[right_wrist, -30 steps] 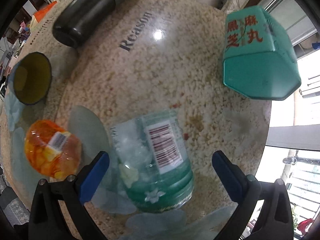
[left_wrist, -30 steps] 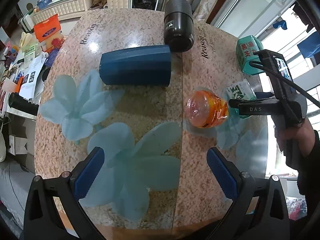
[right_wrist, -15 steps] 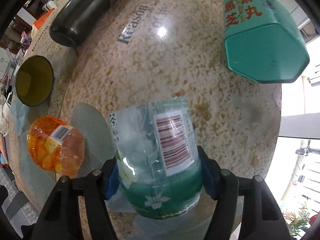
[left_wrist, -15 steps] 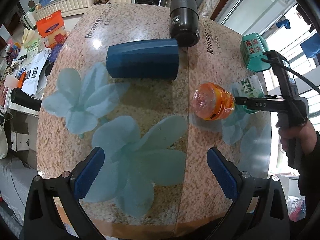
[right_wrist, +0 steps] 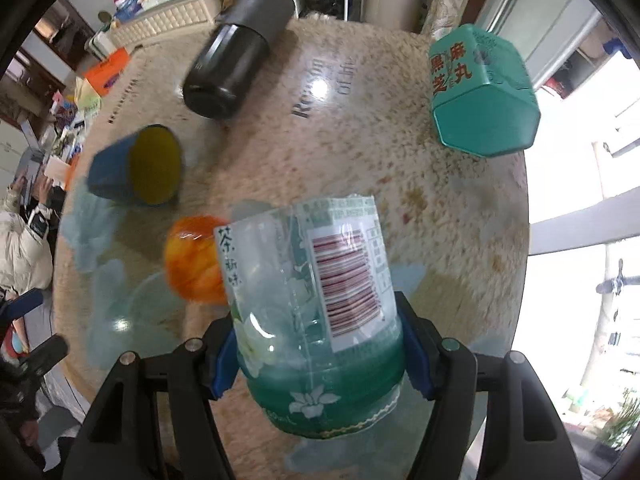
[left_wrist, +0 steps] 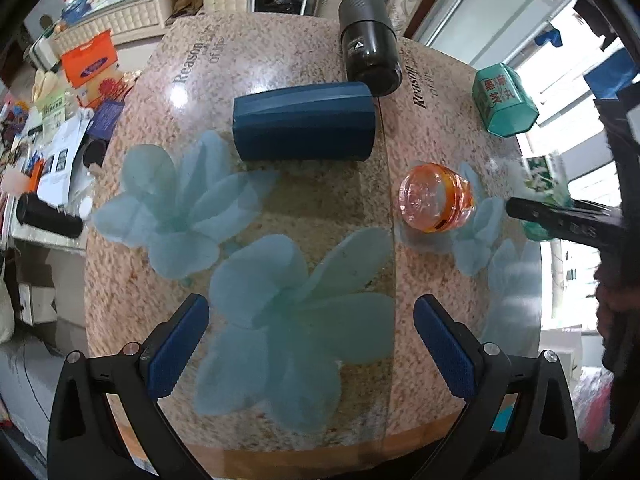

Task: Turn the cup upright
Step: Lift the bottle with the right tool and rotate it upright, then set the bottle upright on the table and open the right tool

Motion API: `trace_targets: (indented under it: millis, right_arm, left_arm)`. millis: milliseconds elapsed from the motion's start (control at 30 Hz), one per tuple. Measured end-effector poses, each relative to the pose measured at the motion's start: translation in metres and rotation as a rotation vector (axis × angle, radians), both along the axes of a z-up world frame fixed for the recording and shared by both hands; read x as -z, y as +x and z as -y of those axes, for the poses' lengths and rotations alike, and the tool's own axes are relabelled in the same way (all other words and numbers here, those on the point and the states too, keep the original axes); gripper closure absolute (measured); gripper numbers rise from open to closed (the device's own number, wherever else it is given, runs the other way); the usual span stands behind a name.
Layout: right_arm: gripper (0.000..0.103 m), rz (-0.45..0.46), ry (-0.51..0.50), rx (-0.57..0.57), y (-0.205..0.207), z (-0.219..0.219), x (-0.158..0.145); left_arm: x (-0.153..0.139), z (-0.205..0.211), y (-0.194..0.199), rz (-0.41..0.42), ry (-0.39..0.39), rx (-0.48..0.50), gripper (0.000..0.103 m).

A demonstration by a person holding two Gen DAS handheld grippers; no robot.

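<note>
My right gripper (right_wrist: 320,356) is shut on a clear plastic cup (right_wrist: 316,292) with a green-tinted base, flower print and barcode label. It holds the cup lifted off the table and tilted. In the left wrist view the cup (left_wrist: 546,178) and the right gripper (left_wrist: 560,216) show at the far right edge. A dark blue cup (left_wrist: 304,126) lies on its side mid-table; its yellow inside shows in the right wrist view (right_wrist: 154,166). My left gripper (left_wrist: 312,352) is open and empty above the near part of the table.
A round stone-pattern table (left_wrist: 280,60) with pale flower decals. A black flask (left_wrist: 370,54) lies at the back. An orange jelly cup (left_wrist: 436,198) sits right of centre. A green hexagonal tin (left_wrist: 504,100) stands at the right rim. Cluttered furniture lies beyond the left edge.
My right gripper closed on the clear cup, then lifted and tilted it off the table. My left gripper pulled back and up, staying open.
</note>
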State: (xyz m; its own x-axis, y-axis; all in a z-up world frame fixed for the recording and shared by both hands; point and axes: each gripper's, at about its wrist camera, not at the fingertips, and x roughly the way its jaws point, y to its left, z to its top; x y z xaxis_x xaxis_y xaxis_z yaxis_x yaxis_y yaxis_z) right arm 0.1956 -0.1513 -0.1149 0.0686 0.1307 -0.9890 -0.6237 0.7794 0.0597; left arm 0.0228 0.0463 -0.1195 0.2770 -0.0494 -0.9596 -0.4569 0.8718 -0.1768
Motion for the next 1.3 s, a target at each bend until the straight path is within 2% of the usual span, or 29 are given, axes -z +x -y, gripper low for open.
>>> trace_targets:
  millis: [100,233,567,933,1267,1300]
  right_arm:
    - [0.038,-0.015,0.031,0.033,-0.021,0.002,-0.016]
    - [0.038,-0.048,0.048,0.084,-0.059,-0.008,-0.017]
    - [0.038,-0.155,0.030,0.157,-0.127,-0.038,0.023]
    - [0.038,-0.224,-0.070,0.182,-0.149,-0.054,0.074]
    - [0.035,-0.196,-0.092,0.186,-0.147,-0.069,0.086]
    - [0.033,-0.193,-0.091,0.190,-0.160,-0.070,0.086]
  left_arm:
    - [0.001,-0.005,-0.006,0.005,0.008,0.034,0.000]
    - [0.003,-0.013,-0.019,0.002,0.015,0.070,0.000]
    - [0.016,-0.029,-0.053,-0.018,0.007,0.140,0.000]
    - [0.026,-0.028,-0.064,-0.042,0.023,0.181,0.000]
    - [0.029,-0.030,-0.068,-0.049,0.012,0.183,0.000]
    - [0.029,-0.030,-0.069,-0.049,0.011,0.183,0.000]
